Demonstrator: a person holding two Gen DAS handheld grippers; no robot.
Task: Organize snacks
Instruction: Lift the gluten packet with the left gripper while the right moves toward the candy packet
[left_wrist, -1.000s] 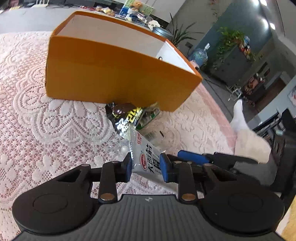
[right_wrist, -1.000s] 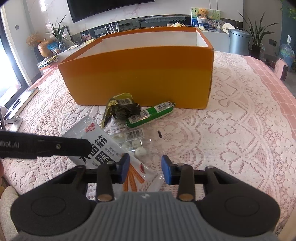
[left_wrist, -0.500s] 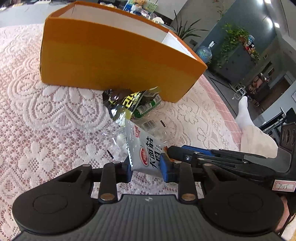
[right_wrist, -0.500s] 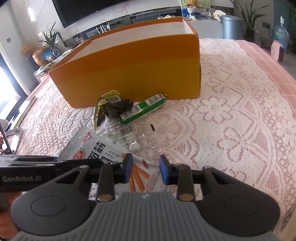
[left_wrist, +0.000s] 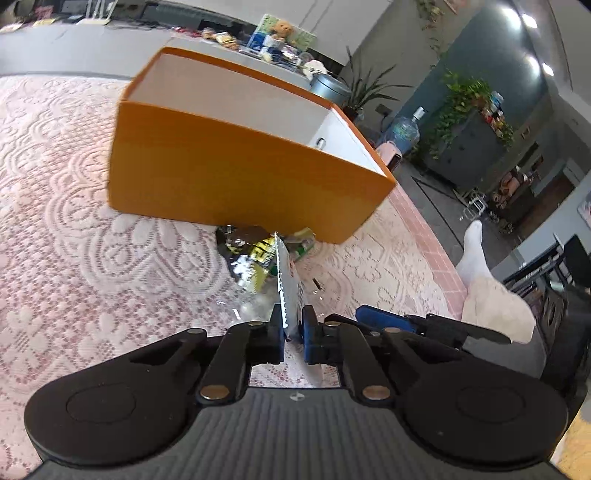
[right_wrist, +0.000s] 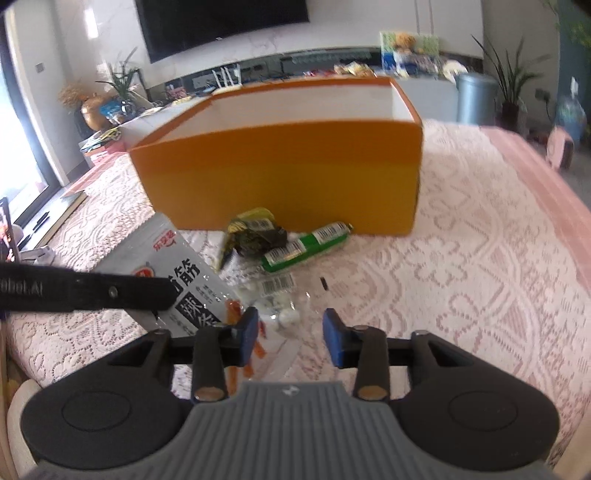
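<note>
My left gripper (left_wrist: 293, 334) is shut on a white snack packet (left_wrist: 287, 291), held edge-on above the lace tablecloth; the packet also shows in the right wrist view (right_wrist: 173, 280) with the left gripper's finger across it. An open orange box (left_wrist: 236, 177) stands behind, also in the right wrist view (right_wrist: 288, 173). In front of it lie a dark yellow-black packet (right_wrist: 255, 236), a green sausage stick (right_wrist: 306, 247) and a clear bag of white candies (right_wrist: 273, 299). My right gripper (right_wrist: 290, 332) is open and empty just above the candy bag.
The lace-covered table (right_wrist: 461, 295) ends at a pink edge on the right (right_wrist: 554, 192). A person's leg in a white sock (left_wrist: 476, 258) is beside the table. A small dark scrap (right_wrist: 324, 283) lies on the cloth.
My left gripper has closed tighter on the white packet and lifted it, turning it edge-on. The right gripper has opened wider and risen a little.
</note>
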